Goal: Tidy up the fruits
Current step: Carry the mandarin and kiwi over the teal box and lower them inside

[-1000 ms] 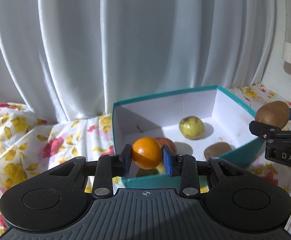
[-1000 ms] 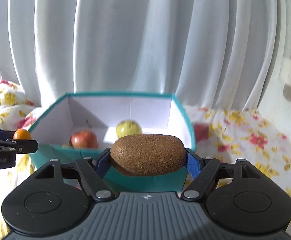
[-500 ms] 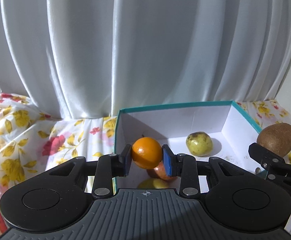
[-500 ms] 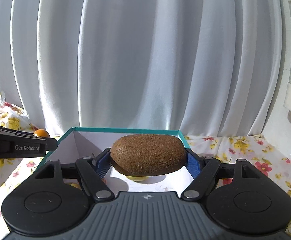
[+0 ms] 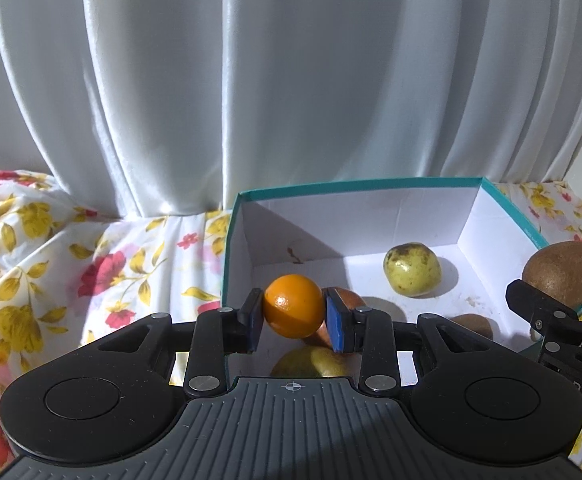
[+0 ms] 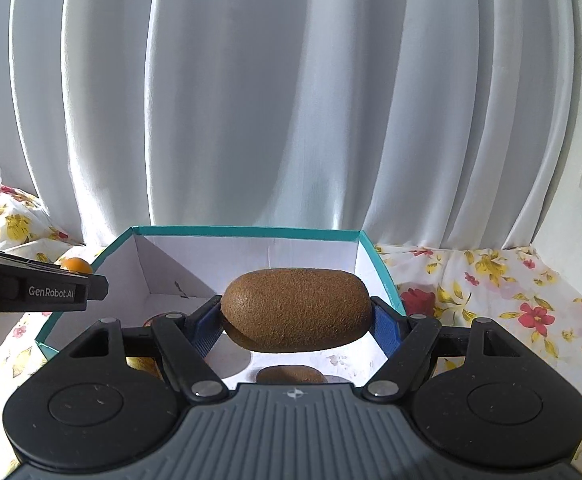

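Box (image 5: 499,216) is big, stiff card, won't budge much. Kiwi (image 6: 296,309) is firm-ish but bruisable, fuzzy so it shouldn't slip; right tongs (image 6: 296,316) are clamped on its two ends, hovering over the box with another kiwi at 6 o'clock below. Orange (image 5: 293,306) is small, smooth, rollable; left tongs (image 5: 294,320) pinch its sides, just inside the box's 9 o'clock wall.
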Motion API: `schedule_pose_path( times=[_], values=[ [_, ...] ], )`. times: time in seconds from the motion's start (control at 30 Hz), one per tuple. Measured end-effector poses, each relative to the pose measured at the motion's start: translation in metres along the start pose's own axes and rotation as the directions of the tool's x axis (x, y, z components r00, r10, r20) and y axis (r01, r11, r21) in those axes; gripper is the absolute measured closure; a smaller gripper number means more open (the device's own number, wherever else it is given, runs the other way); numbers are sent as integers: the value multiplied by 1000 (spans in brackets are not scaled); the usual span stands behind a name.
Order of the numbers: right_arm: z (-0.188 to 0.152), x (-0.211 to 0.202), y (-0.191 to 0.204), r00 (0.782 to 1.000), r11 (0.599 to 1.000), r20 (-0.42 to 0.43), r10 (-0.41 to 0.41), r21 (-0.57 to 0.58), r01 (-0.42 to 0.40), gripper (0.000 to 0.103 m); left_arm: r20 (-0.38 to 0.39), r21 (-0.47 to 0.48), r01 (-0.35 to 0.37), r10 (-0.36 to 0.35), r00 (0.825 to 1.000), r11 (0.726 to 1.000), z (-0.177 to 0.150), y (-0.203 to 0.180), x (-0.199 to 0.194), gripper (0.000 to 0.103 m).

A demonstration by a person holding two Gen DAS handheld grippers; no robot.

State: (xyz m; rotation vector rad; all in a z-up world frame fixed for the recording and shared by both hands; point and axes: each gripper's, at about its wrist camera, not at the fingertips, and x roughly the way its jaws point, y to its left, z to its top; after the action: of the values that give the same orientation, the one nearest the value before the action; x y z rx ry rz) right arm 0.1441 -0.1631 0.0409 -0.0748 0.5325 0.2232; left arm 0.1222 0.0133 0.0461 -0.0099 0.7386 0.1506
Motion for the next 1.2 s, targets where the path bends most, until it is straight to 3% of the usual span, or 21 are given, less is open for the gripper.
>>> schedule_pose_path(
  times=[1.2],
  values=[
    [-19,35,-8,997,1000,-82,14,-7,-14,27,-76,10,-19,20,997,1000,-7,-4,28,67]
  ],
)
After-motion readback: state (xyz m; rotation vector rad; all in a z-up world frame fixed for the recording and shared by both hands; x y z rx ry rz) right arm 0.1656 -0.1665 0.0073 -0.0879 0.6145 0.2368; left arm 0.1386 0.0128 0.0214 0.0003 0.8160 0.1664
